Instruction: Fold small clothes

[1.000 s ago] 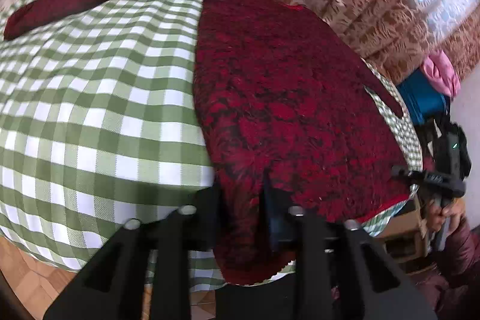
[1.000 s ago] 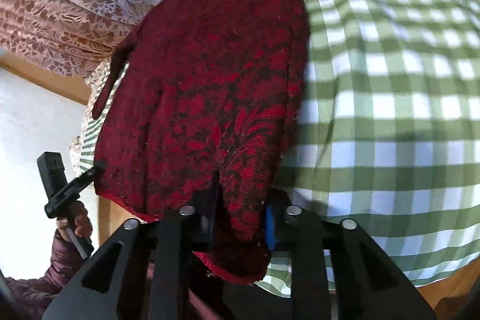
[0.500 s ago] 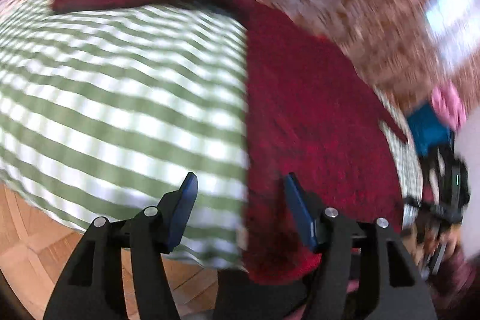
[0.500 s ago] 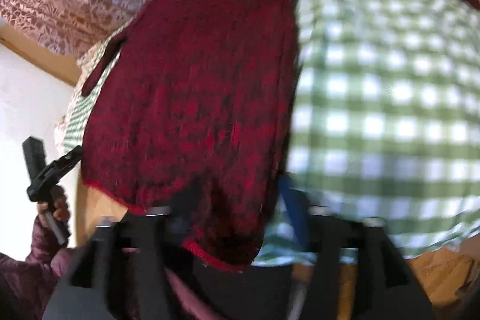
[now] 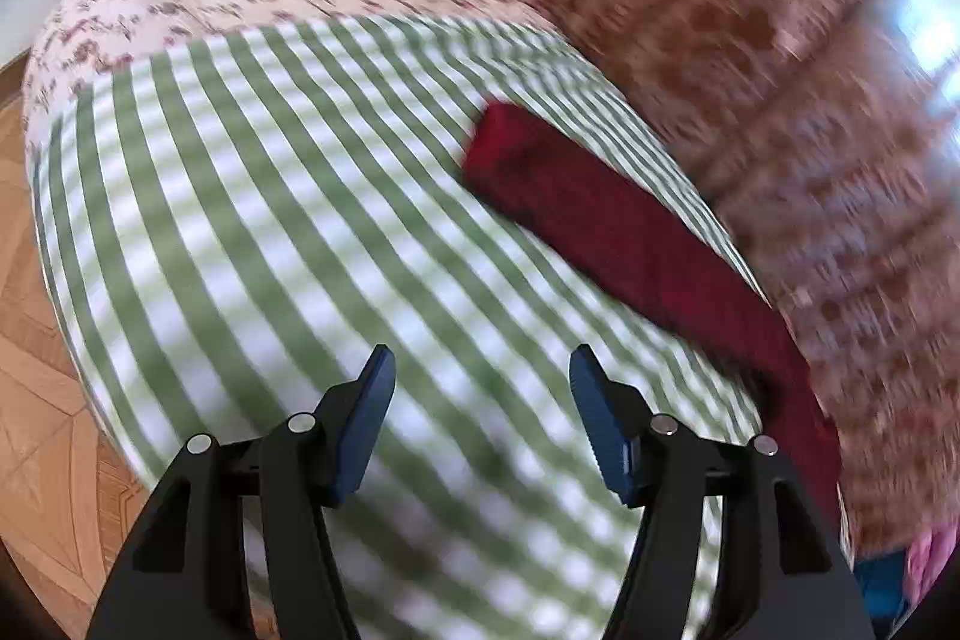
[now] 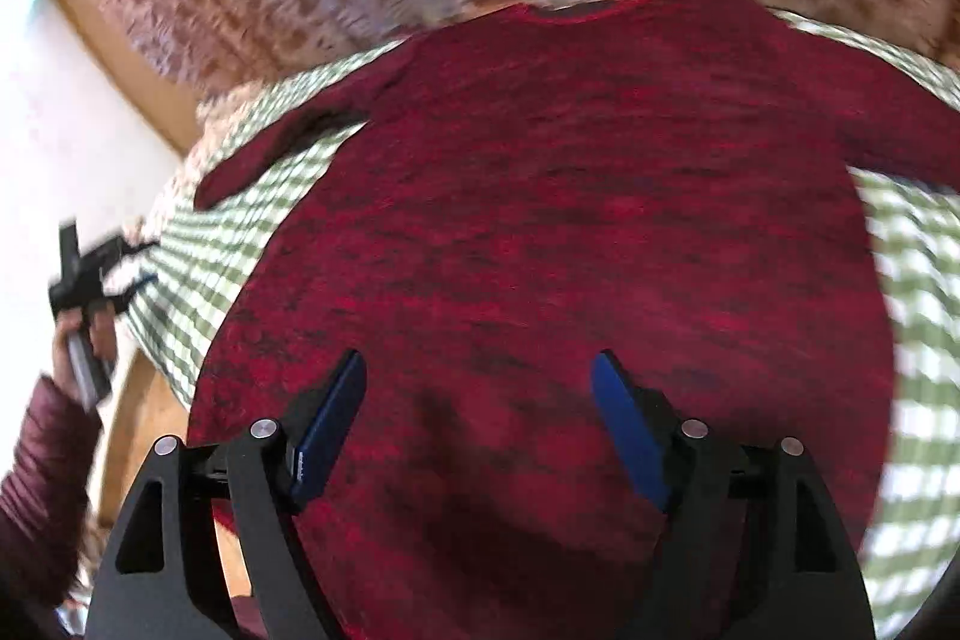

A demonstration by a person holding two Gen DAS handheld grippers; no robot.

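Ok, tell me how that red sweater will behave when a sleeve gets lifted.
The red sweater lies flat and follows the checked cloth, so it is probably floppy and would drape. Its fuzzy-looking knit suggests it grips rather than slips. The long sleeve would likely trail behind.

Left gripper [image 5: 482, 412] open over green checked cloth [image 5: 252, 220], red sleeve [image 5: 612, 244] lying beyond, apart
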